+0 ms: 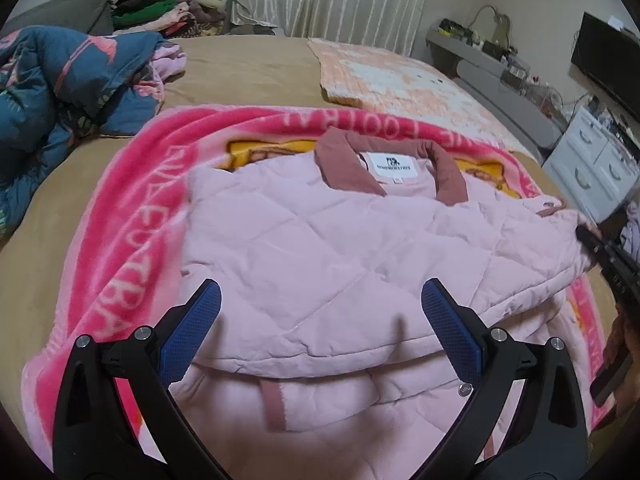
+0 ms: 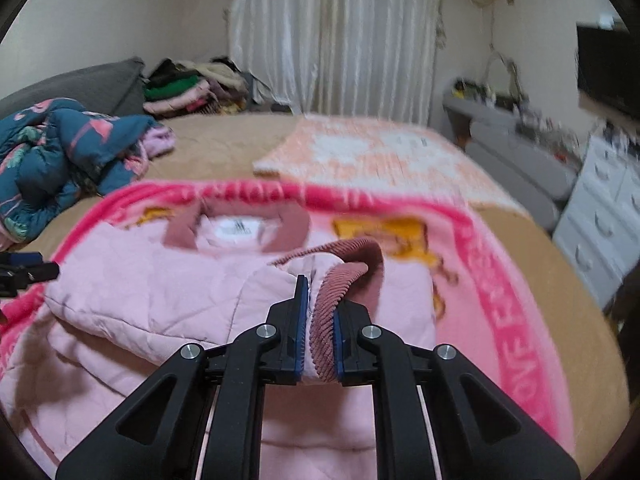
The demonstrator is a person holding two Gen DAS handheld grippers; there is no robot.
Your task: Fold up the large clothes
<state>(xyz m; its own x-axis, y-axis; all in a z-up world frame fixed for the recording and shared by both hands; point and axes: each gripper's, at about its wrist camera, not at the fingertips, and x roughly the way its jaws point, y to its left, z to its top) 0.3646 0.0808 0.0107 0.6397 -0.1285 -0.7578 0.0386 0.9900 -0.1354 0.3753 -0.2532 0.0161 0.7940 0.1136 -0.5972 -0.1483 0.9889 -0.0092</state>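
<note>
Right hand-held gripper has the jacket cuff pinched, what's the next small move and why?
Probably carry the corduroy cuff across the pink quilted jacket toward its middle. The right hand-held gripper is shut on it, and the sleeve is only partly folded in.

1. The left gripper points downward with its jaws spread wide, blue pads facing each other and nothing pressed between them.
2. The right gripper also tilts downward, its jaws drawn close and clamped on a ribbed cuff.
3. At the right edge of the left wrist view, a hand grips the right gripper's black body.
</note>
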